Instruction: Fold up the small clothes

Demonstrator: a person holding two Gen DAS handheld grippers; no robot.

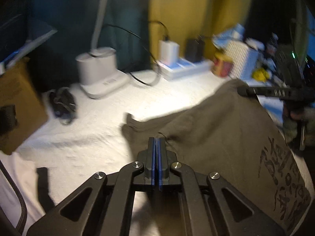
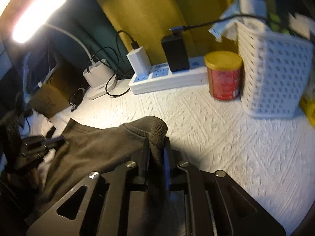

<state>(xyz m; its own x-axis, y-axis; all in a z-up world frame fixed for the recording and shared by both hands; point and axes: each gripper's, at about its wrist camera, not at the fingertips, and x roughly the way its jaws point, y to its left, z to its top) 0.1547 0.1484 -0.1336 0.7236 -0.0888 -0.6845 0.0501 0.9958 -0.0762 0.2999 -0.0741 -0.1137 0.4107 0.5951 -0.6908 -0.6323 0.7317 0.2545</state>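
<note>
Olive-brown cloth fills the near half of both views: a small garment [image 1: 226,137] lies rumpled on a white textured table cover [image 1: 94,137], with dark printed lettering [image 1: 285,181] running down its right-hand part in the left wrist view.

The left gripper [image 1: 157,140] has its blue-lined jaws pressed together with no gap visible between them. Its tips sit at the near edge of the garment, and the picture is too blurred to tell whether a thin bit of cloth is caught there. The fabric spreads away from the tips to the right and rises toward the right gripper [image 1: 241,92], which shows in that view as a dark bar at the garment's far right corner, with a hand [image 1: 295,118] behind it.

From the right wrist camera, the right gripper [image 2: 156,137] pinches a bunched fold of the same garment [image 2: 98,153]: a ribbed hem (thick and rounded at the top) bulges up between and above the fingertips, with both pads closed against it. The rest of the cloth trails down and to the left, where the left gripper [image 2: 49,143] meets its other edge.

Behind the garment stand a white power strip [image 2: 169,78] with chargers plugged in, a red tin with a gold lid [image 2: 224,76], a white perforated basket [image 2: 275,74] and a lit desk lamp [image 2: 39,11].
</note>
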